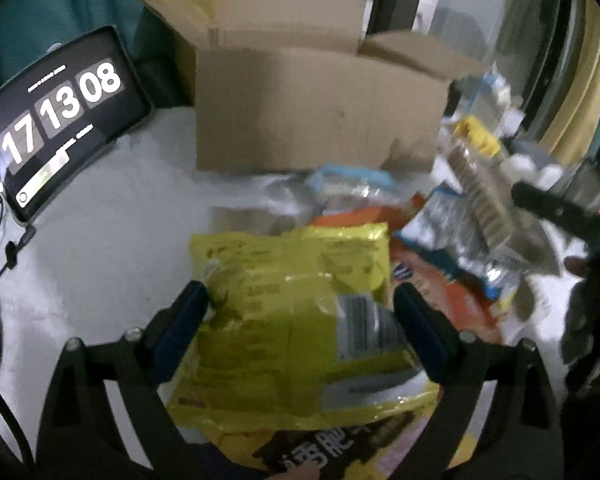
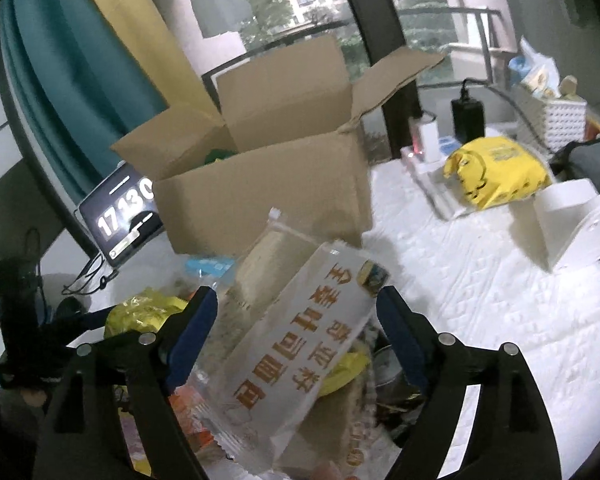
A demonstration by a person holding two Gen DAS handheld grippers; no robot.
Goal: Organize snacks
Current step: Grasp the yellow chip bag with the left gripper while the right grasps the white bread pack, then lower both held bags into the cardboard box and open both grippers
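White tabletop (image 2: 480,300): cardboard box (image 1: 320,112) beyond; left claw (image 1: 300,320) grips yellow bag (image 1: 292,300), right claw (image 2: 296,320) bread pack (image 2: 292,340).

Both views are taken close above a snack pile, facing a cardboard box (image 1: 316,108) (image 2: 268,184). A clock tablet (image 1: 60,120) (image 2: 120,216) is shared too.

- Ahead of your left gripper (image 1: 300,336) the snack pile (image 1: 380,216) lies before the box (image 1: 316,108).
- The clock screen (image 1: 60,116) stands left of that box.
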